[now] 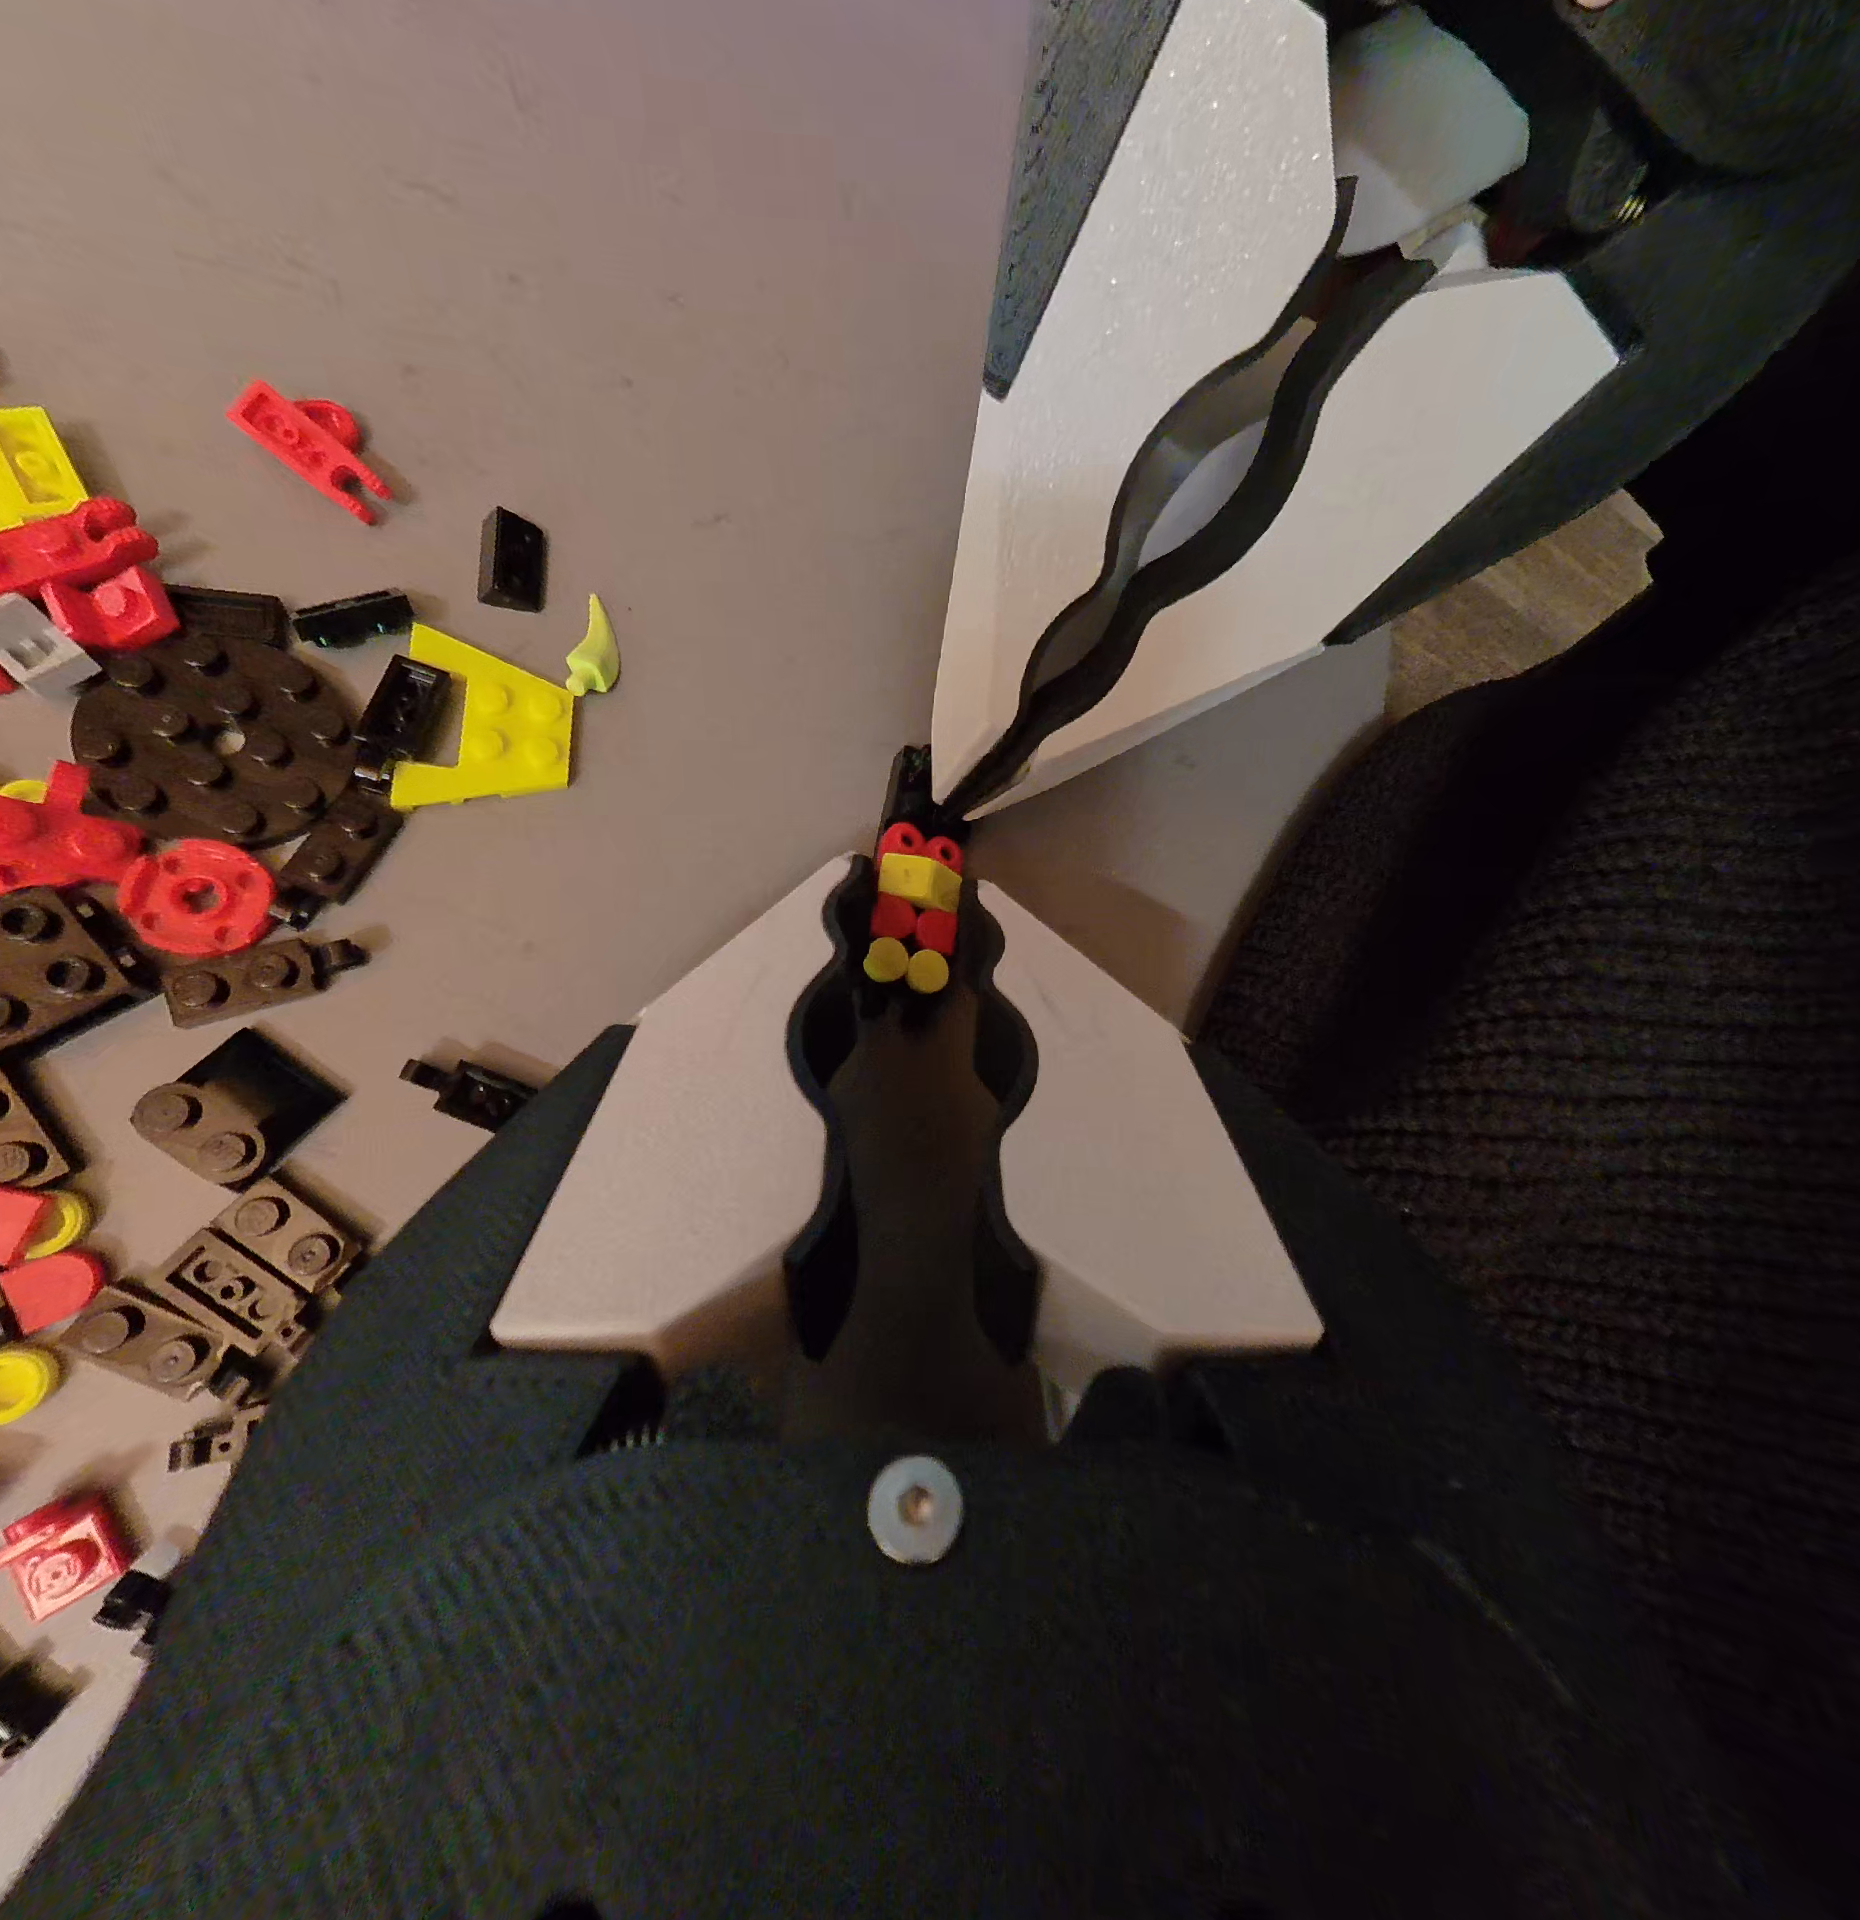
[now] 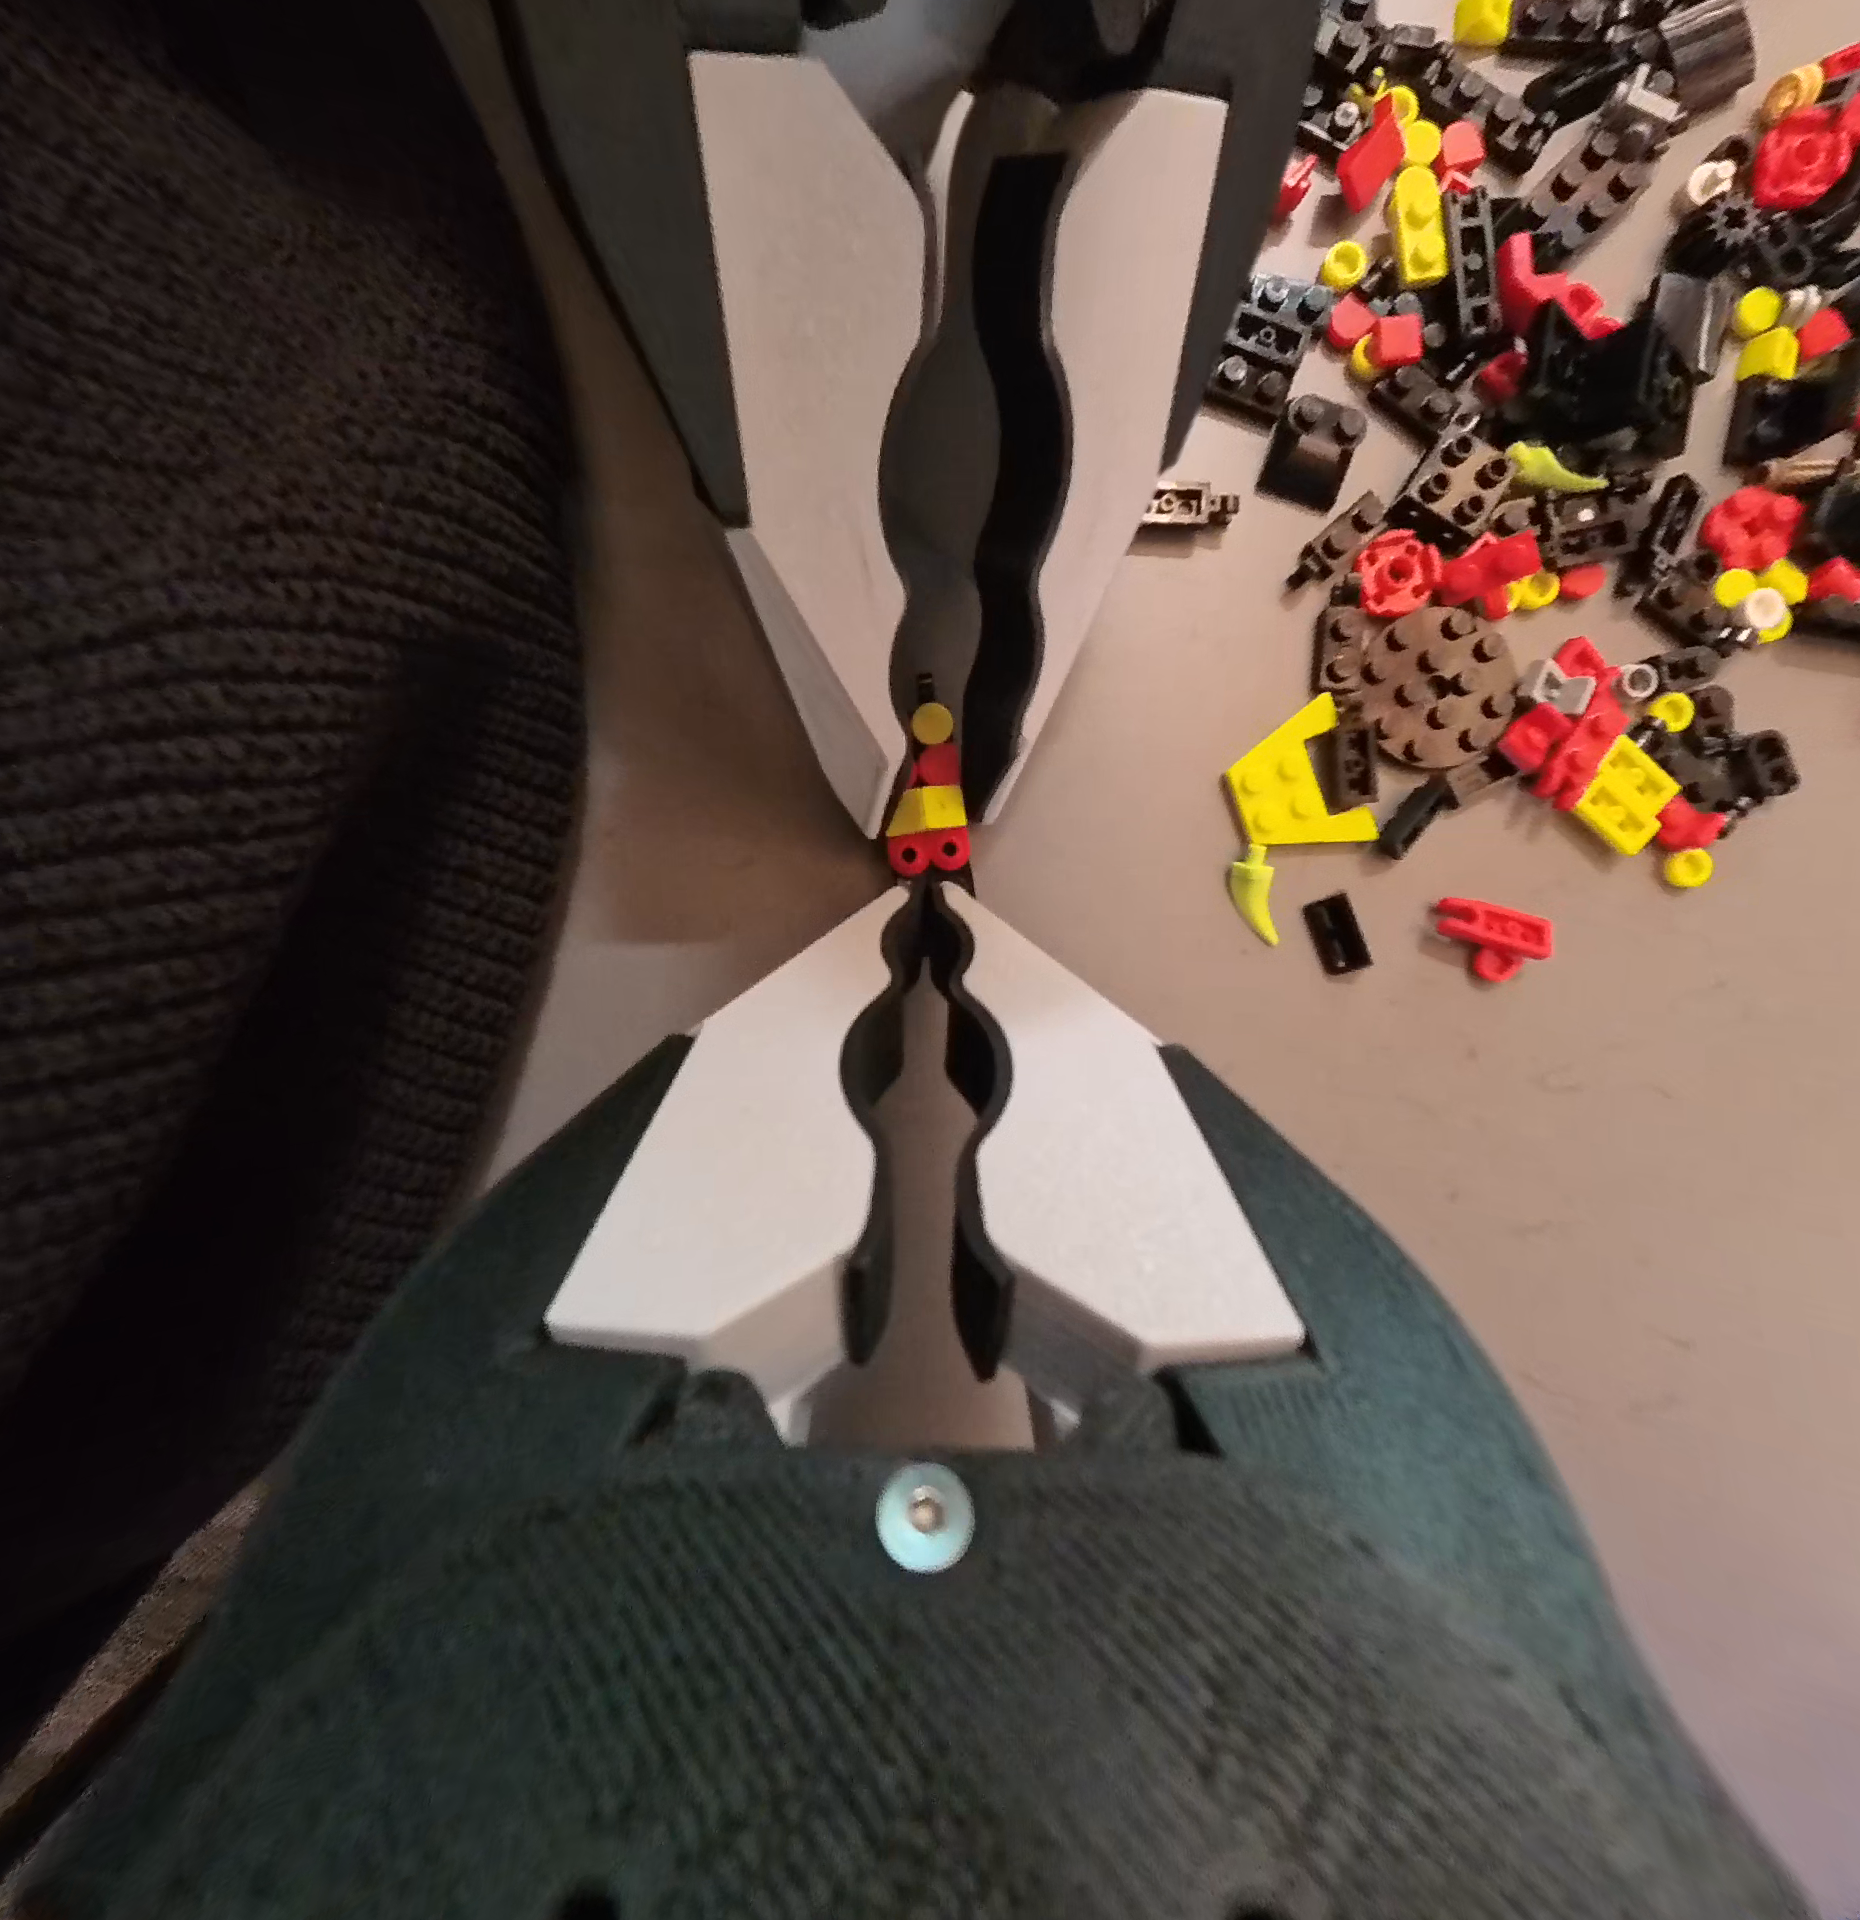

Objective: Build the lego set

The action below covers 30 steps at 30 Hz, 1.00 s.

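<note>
A small red and yellow lego assembly (image 1: 918, 891) with round yellow studs is held above the grey table (image 1: 697, 364). My left gripper (image 1: 915, 868) is shut on it, with its jaws around the sides. In the right wrist view the assembly (image 2: 928, 812) sits between the left gripper's (image 2: 934, 821) tips. My right gripper (image 2: 931, 902) is shut, tip to tip with the left one. It touches the assembly's red end. In the left wrist view the right gripper (image 1: 952, 805) comes in from the upper right, next to a black part (image 1: 910, 777) of the assembly. I cannot tell whether it pinches anything.
Loose red, yellow and black bricks lie on the table, at the left in the left wrist view: a black round plate (image 1: 214, 738), a yellow wedge plate (image 1: 500, 727), a lime claw (image 1: 593, 649). The pile (image 2: 1591, 416) is at the right in the right wrist view. Dark knitted fabric (image 1: 1580, 1039) lies beyond the table edge. Both grippers' tips are close together, under 4 cm apart. The black round plate (image 1: 214, 738) sits 10 cm or so from the ends of my left fingers. It is also in sight in the right wrist view (image 2: 1438, 692).
</note>
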Motion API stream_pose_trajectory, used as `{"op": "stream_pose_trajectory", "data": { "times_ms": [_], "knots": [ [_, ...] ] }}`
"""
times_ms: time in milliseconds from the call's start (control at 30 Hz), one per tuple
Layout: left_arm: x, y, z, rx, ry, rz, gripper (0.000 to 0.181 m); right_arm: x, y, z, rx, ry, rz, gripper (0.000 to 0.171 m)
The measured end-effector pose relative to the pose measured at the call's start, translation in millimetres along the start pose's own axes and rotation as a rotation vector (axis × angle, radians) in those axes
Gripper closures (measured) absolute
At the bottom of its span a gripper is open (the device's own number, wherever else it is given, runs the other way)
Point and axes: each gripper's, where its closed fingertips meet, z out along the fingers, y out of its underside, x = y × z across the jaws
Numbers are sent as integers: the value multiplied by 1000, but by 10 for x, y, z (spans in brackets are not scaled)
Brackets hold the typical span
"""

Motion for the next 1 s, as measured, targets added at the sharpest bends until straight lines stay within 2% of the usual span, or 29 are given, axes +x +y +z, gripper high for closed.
{"op": "stream_pose_trajectory", "data": {
  "times_ms": [433,567,667,833,933,1000],
  "knots": [
    [1,1,-1,1,-6,3,166,-5,2,18,-28,20,11,171],
    [0,3,-2,1,-11,9,166,14,-15,2,21,42,-20,171],
    [-1,3,-2,1,-11,9,166,59,-73,-167,116,49,23,171],
    [-1,-2,1,3,-5,3,166,128,67,-196,155,52,173,158],
    [1,-3,3,4,-5,1,166,7,-37,-133,215,22,175,143],
    [1,-3,3,5,-5,3,166,-8,-81,-103,225,33,149,142]
  ]
}}
